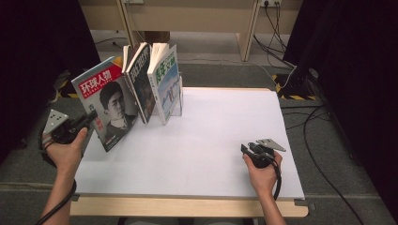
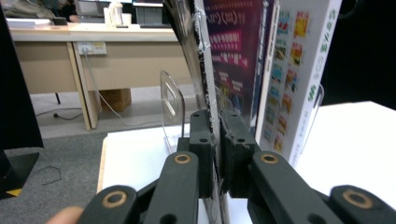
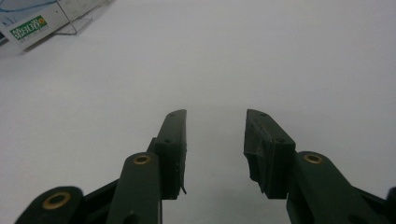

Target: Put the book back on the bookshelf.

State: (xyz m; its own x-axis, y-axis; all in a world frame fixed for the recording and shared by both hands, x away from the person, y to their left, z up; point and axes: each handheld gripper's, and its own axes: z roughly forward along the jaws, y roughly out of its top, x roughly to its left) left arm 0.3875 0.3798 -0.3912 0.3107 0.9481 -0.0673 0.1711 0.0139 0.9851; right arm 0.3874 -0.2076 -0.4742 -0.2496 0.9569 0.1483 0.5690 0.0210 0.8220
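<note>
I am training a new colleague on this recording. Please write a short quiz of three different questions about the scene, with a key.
1. True or false: the left claw is shut on the red-banner magazine.
2. Which claw rests open on the white table? A) the left claw B) the right claw
3. Fill in: besides the held magazine, ____ more magazines stand by the clear bookend.

Key:
1. True; in the left gripper view the pads pinch its edge.
2. B; nothing lies between its jaws.
3. Two: the dark-cover magazine and the green-title magazine.

Mags [image 1: 141,82] upright at table [image 1: 211,150] far-left corner.
</note>
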